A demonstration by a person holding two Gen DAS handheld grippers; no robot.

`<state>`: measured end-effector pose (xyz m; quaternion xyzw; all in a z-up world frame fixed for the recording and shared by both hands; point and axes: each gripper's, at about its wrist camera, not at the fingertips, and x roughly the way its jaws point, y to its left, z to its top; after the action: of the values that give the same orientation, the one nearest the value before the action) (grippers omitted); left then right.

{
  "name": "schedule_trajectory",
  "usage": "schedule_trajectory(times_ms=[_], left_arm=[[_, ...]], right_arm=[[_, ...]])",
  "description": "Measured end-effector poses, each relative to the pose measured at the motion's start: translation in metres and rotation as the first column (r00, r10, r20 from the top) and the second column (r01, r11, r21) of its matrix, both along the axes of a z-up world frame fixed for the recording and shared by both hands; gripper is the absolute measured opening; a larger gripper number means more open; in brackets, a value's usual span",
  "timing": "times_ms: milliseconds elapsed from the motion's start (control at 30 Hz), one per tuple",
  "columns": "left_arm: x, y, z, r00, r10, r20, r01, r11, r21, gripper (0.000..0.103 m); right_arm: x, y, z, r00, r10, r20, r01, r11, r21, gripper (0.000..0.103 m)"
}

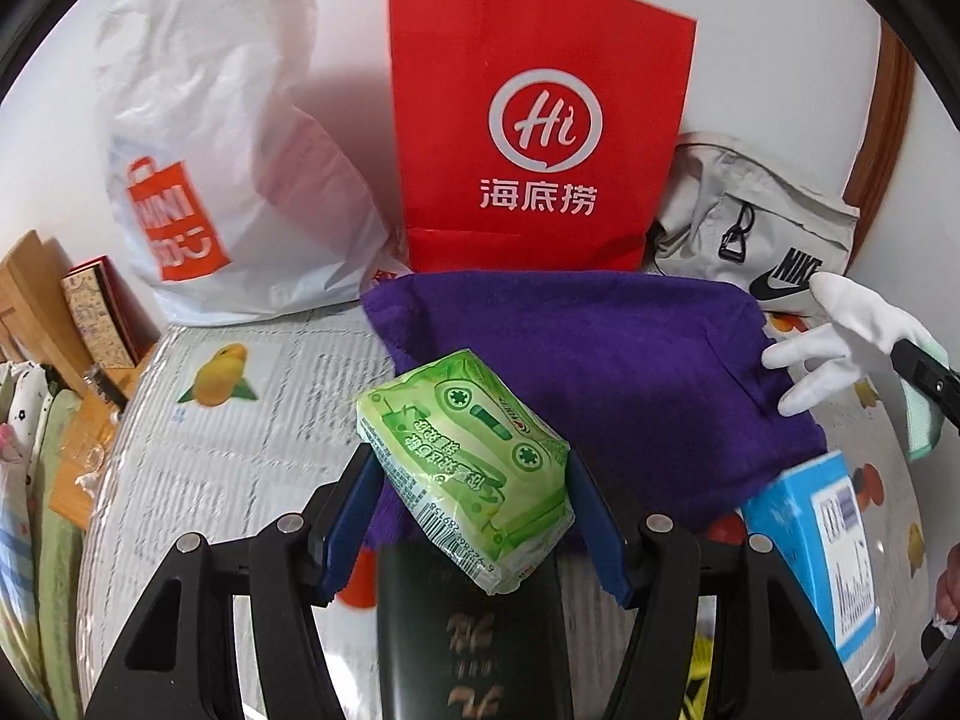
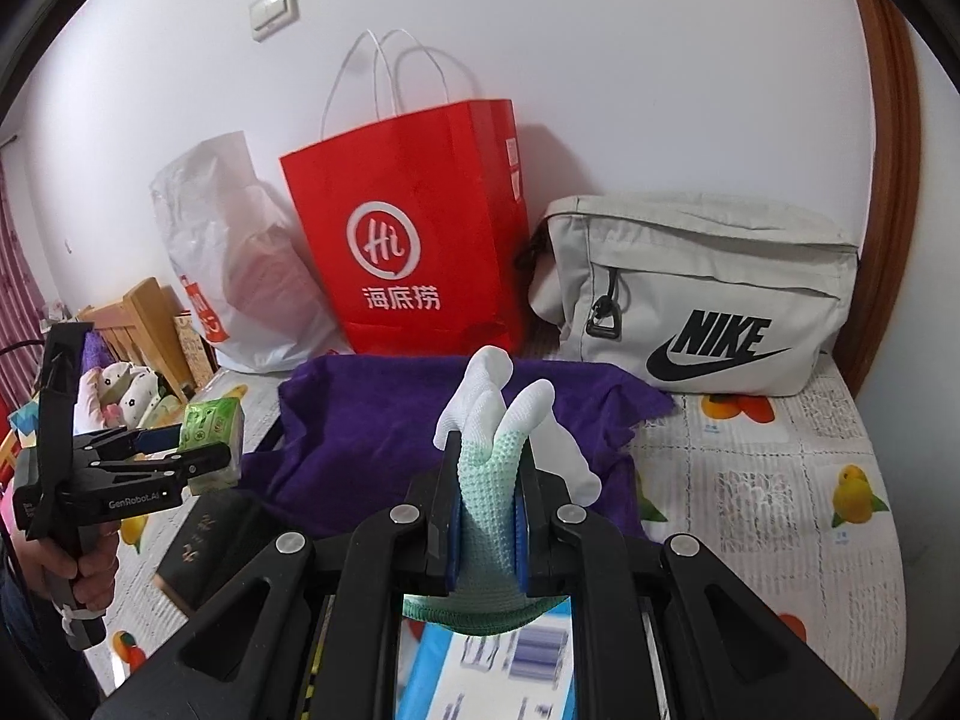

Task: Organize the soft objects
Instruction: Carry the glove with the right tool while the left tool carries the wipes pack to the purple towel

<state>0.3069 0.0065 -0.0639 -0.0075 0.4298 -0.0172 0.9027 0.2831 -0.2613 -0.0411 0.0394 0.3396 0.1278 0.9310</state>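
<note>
My left gripper (image 1: 474, 480) is shut on a green tissue pack (image 1: 468, 468) and holds it above the bed; it also shows in the right wrist view (image 2: 180, 450) with the pack (image 2: 213, 420). My right gripper (image 2: 489, 468) is shut on a white and mint work glove (image 2: 498, 450), whose fingers stick up. The glove shows at the right of the left wrist view (image 1: 840, 342). A purple towel (image 1: 600, 372) lies spread on the bed under both grippers, and it shows in the right wrist view (image 2: 372, 444).
Against the wall stand a white plastic bag (image 1: 228, 168), a red paper bag (image 1: 528, 120) and a grey Nike pouch (image 2: 702, 294). A blue box (image 1: 822, 540) and a dark box (image 1: 468, 630) lie on the fruit-print bedsheet (image 2: 780, 480). A wooden bed edge (image 1: 36, 300) is at the left.
</note>
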Motion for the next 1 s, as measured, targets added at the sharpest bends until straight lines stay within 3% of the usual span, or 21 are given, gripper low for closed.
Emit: schedule_trajectory(times_ms=[433,1000], left_arm=[[0.065,-0.008,-0.029,0.998,-0.003,-0.063,0.001,0.999,-0.032,0.061],[0.108,-0.006,-0.049,0.992,0.022,-0.125,-0.028,0.999,-0.044,0.062]], right_arm=[[0.050,0.004,-0.042,0.995,0.048,-0.091,-0.053,0.997,-0.052,0.013],[0.085,0.004,-0.067,0.982,0.094,-0.162,-0.106,0.992,-0.067,0.015]])
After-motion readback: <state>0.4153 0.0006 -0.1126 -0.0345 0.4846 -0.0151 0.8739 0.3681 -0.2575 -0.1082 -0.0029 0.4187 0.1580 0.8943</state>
